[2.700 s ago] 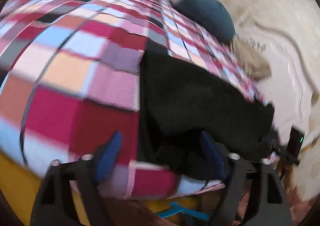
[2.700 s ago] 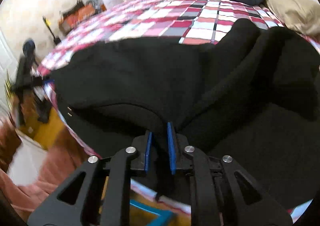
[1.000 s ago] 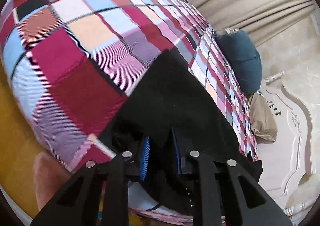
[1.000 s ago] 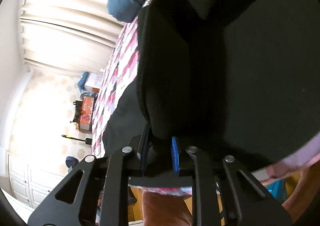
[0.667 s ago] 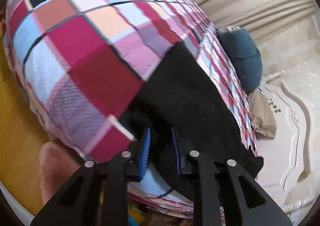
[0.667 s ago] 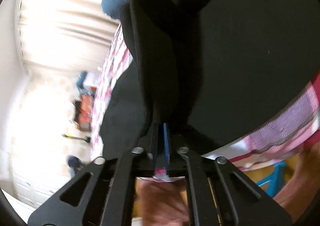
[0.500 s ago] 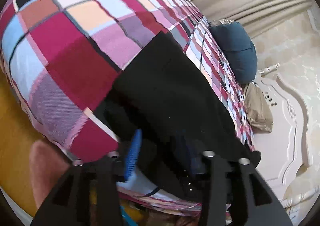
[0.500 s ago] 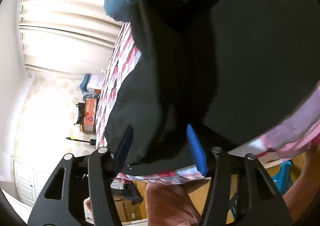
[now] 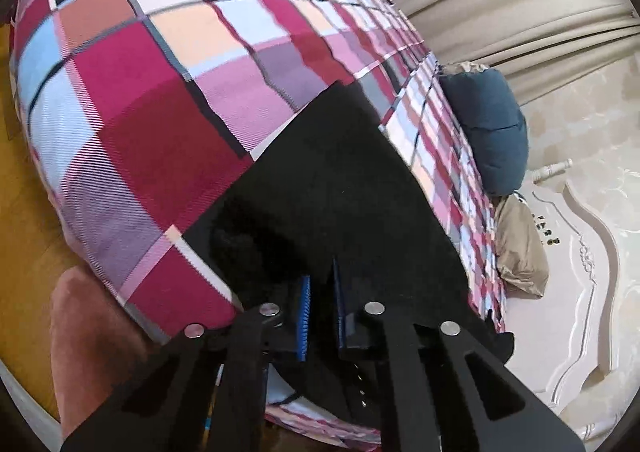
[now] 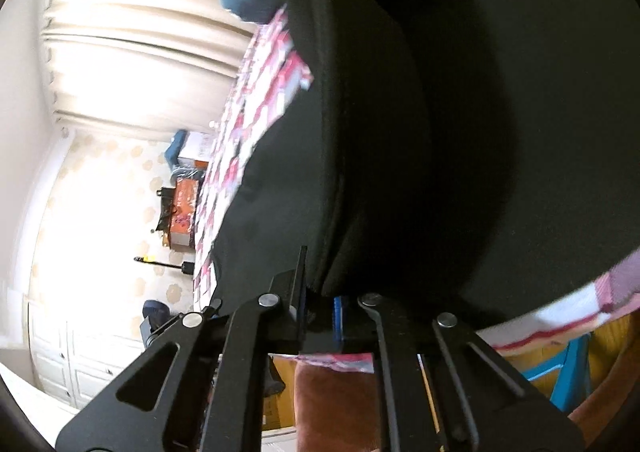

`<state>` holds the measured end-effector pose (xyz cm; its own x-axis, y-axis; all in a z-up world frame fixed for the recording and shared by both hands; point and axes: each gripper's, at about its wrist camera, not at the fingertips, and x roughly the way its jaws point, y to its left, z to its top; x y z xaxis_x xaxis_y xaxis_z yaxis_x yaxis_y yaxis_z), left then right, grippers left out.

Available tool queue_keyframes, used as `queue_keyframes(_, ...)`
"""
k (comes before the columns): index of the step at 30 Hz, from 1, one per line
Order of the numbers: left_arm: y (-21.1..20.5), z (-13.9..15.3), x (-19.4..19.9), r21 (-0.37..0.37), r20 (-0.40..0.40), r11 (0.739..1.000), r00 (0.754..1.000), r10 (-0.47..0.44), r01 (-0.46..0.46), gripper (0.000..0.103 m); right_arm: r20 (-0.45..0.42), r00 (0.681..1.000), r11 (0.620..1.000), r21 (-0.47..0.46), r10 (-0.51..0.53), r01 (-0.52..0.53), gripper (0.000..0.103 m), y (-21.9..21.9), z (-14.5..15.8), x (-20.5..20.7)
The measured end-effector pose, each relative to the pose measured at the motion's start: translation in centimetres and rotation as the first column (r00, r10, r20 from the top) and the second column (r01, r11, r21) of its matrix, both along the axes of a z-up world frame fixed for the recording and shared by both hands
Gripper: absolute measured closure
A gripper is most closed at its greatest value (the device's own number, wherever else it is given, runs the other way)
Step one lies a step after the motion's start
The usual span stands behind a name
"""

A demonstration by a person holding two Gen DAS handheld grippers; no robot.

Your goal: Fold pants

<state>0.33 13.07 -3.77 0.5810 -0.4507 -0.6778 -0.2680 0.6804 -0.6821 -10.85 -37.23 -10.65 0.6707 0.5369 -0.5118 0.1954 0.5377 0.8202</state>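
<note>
Black pants (image 9: 344, 187) lie on a plaid bedspread (image 9: 168, 63), reaching from mid-bed to the near edge. My left gripper (image 9: 320, 292) is shut on the pants' near edge at the bed's rim, its blue pads close together with black cloth between them. In the right wrist view the pants (image 10: 420, 131) fill most of the frame as a thick folded layer. My right gripper (image 10: 320, 308) is shut on the edge of that fold, with cloth pinched between its pads.
A dark blue pillow (image 9: 496, 135) and a beige pillow (image 9: 520, 252) lie by the white headboard (image 9: 592, 292). Beige curtains (image 10: 132, 27) hang behind the bed. Wooden floor (image 9: 20, 219) and a reddish rug (image 9: 92, 336) lie below the bed edge. Boxes (image 10: 184, 211) stand by the wall.
Both grippers opened half a second ago and have now closed again on the pants' edge. The views have shifted only slightly.
</note>
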Motion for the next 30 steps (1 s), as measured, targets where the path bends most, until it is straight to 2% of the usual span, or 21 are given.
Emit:
queue_keyframes(5, 0.9, 0.2, -1.7, 0.022, 0.000, 1.000, 1.000, -0.007, 0.007, 0.093, 0.003, 0.999, 0.999, -0.012, 0.036, -0.036, 0.095, 0.1, 0.9, -1.6)
queue_keyframes(9, 1.1, -2.1, -1.4, 0.028, -0.055, 0.999, 0.998, -0.026, 0.027, 0.093, -0.074, 0.997, 0.999, -0.020, 0.035, -0.037, 0.095, -0.2, -1.7, -2.1)
queue_keyframes(11, 1.1, -2.3, -1.5, 0.038, -0.032, 0.999, 0.999, -0.035, 0.037, 0.093, -0.102, 0.994, 0.999, 0.020, 0.039, -0.037, 0.095, -0.5, -3.4, -1.7)
queue_keyframes(12, 1.1, -2.1, -1.6, 0.046, -0.024, 0.998, 0.999, -0.041, 0.042, 0.092, -0.101, 0.994, 0.998, 0.055, 0.032, -0.027, 0.093, -0.9, -3.7, -1.7)
queue_keyframes(13, 0.9, -1.5, -1.9, 0.070, -0.006, 0.996, 0.998, -0.056, 0.056, 0.091, -0.102, 0.994, 0.997, 0.071, 0.040, -0.033, 0.087, -1.2, -3.4, -1.8)
queue_keyframes(14, 0.7, -1.0, -2.2, 0.095, 0.009, 0.993, 0.998, -0.065, 0.064, 0.089, -0.096, 0.994, 0.998, 0.056, 0.045, -0.040, 0.084, -1.4, -2.9, -1.9)
queue_keyframes(15, 0.5, -0.5, -2.5, 0.121, 0.021, 0.990, 0.997, -0.075, 0.072, 0.085, -0.086, 0.995, 0.999, 0.025, 0.041, -0.039, 0.075, -1.7, -2.1, -2.1)
queue_keyframes(17, 0.1, 1.1, -3.4, 0.168, 0.054, 0.983, 0.995, -0.086, 0.076, 0.045, -0.060, 0.998, 0.997, -0.066, 0.029, -0.033, 0.066, -3.0, 0.3, -3.0)
queue_keyframes(19, -0.4, 2.7, -3.9, 0.206, 0.103, 0.977, 0.992, -0.079, 0.056, 0.027, -0.039, 0.999, 0.989, -0.148, -0.009, 0.003, 0.058, -5.0, 2.5, -4.0)
queue_keyframes(21, -1.8, 4.7, -3.4, 0.260, 0.165, 0.963, 0.980, -0.113, 0.067, 0.023, 0.009, 0.997, 0.960, -0.271, -0.073, 0.072, 0.052, -8.2, 5.7, -4.0)
queue_keyframes(22, -2.7, 5.4, -3.0, 0.283, 0.189, 0.955, 0.972, -0.142, 0.084, 0.019, 0.029, 0.995, 0.941, -0.325, -0.095, 0.099, 0.044, -9.6, 7.0, -3.7)
queue_keyframes(24, -4.6, 6.3, -1.5, 0.314, 0.209, 0.940, 0.956, -0.206, 0.134, 0.017, 0.071, 0.986, 0.887, -0.430, -0.151, 0.166, 0.036, -13.6, 9.5, -2.5)
queue_keyframes(27, -6.9, 5.6, 0.7, 0.312, 0.182, 0.925, 0.942, -0.281, 0.216, 0.017, 0.085, 0.961, 0.843, -0.466, -0.262, 0.271, 0.036, -20.1, 11.2, -2.0)
queue_keyframes(28, -7.5, 5.2, 1.3, 0.315, 0.163, 0.920, 0.942, -0.294, 0.233, 0.017, 0.075, 0.932, 0.809, -0.474, -0.355, 0.347, 0.036, -24.1, 11.6, -2.4)
queue_keyframes(30, -8.4, 4.0, 2.4, 0.311, 0.134, 0.915, 0.942, -0.308, 0.255, 0.017, 0.054, 0.897, 0.765, -0.502, -0.439, 0.404, 0.036, -27.7, 12.0, -2.5)
